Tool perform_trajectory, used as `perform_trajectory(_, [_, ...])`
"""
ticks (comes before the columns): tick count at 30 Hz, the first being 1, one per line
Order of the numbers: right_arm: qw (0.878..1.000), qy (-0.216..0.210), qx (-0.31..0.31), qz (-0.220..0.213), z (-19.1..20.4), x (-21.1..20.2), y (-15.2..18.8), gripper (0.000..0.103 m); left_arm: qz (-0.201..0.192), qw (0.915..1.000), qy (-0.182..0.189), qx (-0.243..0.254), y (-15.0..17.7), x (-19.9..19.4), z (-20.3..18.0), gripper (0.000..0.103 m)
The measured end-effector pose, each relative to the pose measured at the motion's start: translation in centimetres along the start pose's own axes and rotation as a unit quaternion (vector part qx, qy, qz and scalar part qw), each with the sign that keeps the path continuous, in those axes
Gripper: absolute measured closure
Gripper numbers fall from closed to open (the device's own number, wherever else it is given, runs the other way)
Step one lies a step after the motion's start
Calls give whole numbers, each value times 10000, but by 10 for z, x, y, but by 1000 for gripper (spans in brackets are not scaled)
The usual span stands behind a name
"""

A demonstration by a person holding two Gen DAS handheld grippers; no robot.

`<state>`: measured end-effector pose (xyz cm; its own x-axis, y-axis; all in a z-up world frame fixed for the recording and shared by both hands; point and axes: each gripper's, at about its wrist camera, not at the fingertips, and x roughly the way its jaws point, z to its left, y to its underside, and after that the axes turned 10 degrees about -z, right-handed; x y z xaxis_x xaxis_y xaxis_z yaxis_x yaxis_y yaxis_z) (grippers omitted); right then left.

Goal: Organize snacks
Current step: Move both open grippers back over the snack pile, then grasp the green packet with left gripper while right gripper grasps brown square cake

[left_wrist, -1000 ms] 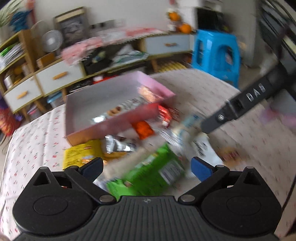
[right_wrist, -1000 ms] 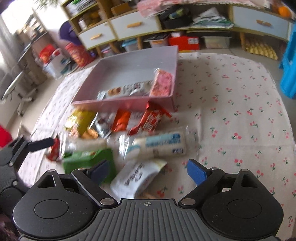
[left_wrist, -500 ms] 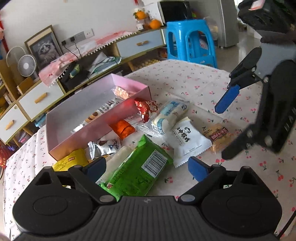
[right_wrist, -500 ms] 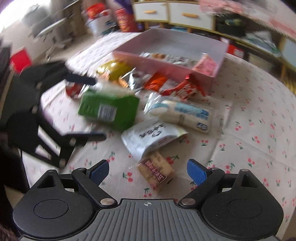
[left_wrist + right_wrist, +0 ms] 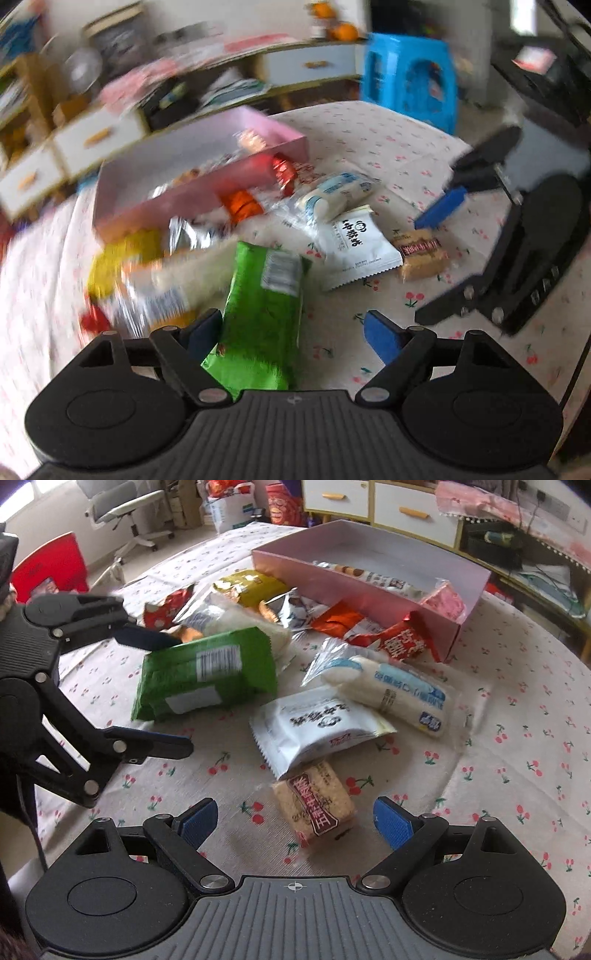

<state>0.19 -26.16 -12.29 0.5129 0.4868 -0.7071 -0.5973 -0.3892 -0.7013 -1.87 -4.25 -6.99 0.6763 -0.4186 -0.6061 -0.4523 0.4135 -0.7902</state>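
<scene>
A pile of snack packets lies on the cherry-print tablecloth in front of a pink box (image 5: 199, 184) (image 5: 354, 590) that holds a few snacks. My left gripper (image 5: 291, 332) (image 5: 162, 690) straddles the green packet (image 5: 262, 306) (image 5: 207, 672). Its jaws are closing; the left pad is at the packet's edge and the right pad stands clear. My right gripper (image 5: 295, 821) (image 5: 437, 260) is open around a small brown cracker packet (image 5: 314, 805) (image 5: 417, 254) without touching it. Between the two packets lies a white packet (image 5: 314, 727).
A blue-and-white roll (image 5: 399, 694), red (image 5: 399, 638), orange (image 5: 336, 620), yellow (image 5: 251, 587) and silver packets crowd the box's front wall. A blue stool (image 5: 410, 77) and drawer cabinets stand behind the table; a red chair (image 5: 48, 568) stands at its left.
My left gripper came down over the green packet and its jaws narrowed. My right gripper rolled and sank until the brown cracker packet lay between its fingers.
</scene>
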Motion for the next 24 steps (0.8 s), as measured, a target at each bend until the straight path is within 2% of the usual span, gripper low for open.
perform_trajectory(3, [9999, -107, -45, -9, 4, -2, 3, 10, -54, 9982, -111, -594, 11, -2, -2, 22])
perform_trajectory(8, [9997, -171, -179, -53, 13, -4, 4, 11, -224, 9974, -254, -643, 21, -4, -4, 27])
perform_trajectory(11, [9997, -45, -166, -162, 13, -4, 2, 13, -326, 9939, -351, -989, 20, -2, 3, 34])
perform_trajectory(14, [9996, 38, -37, -271, 10, -5, -1, 13, -433, 9897, -360, -1320, 19, -1, 6, 36])
perform_trajectory(18, [9996, 99, -109, -261, 10, -2, -1, 25, -511, 9867, -485, -1465, 18, 3, 8, 45])
perform_trajectory(20, [9996, 116, -162, -210, 11, 0, -1, 35, -530, 9857, -542, -1503, 18, 4, 9, 52])
perform_trajectory(23, [9994, 156, -213, -216, 13, 0, -1, 48, -542, 9836, -554, -1631, 19, 3, 14, 54])
perform_trajectory(24, [9994, 161, -212, -217, 14, -1, -2, 56, -544, 9828, -538, -1679, 19, 3, 15, 55])
